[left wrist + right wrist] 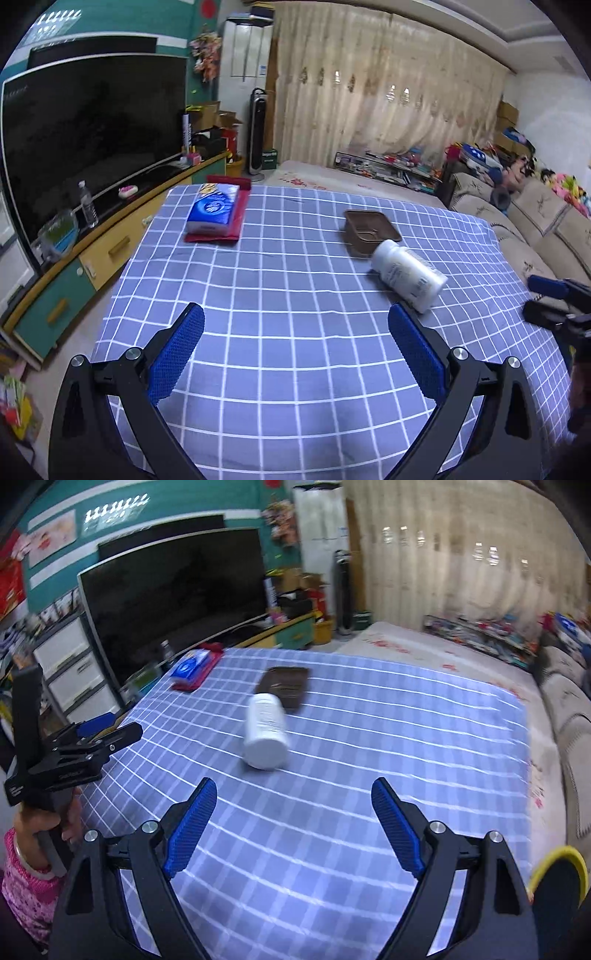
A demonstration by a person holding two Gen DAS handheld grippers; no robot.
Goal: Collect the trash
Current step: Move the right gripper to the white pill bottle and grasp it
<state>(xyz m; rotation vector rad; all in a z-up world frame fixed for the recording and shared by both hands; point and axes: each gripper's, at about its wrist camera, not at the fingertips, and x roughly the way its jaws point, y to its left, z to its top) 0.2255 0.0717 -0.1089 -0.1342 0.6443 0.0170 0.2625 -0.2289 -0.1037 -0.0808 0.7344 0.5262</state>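
A white plastic bottle (408,274) (266,731) lies on its side on the blue checked tablecloth (295,295) (351,738). Just behind it sits a shallow brown tray (369,230) (286,688). A blue tissue pack (214,208) (188,670) rests on a red packet (236,218) at the far left of the table. My left gripper (295,325) is open over bare cloth, with the bottle ahead to its right. My right gripper (293,805) is open too, nothing between its fingers, the bottle just ahead of it.
A large curved TV (92,140) stands on a low cabinet (110,243) left of the table. A beige sofa (535,221) with toys runs along the right. A person's hand in a pink sleeve (26,886) holds the left gripper. A yellow-rimmed object (557,871) sits at lower right.
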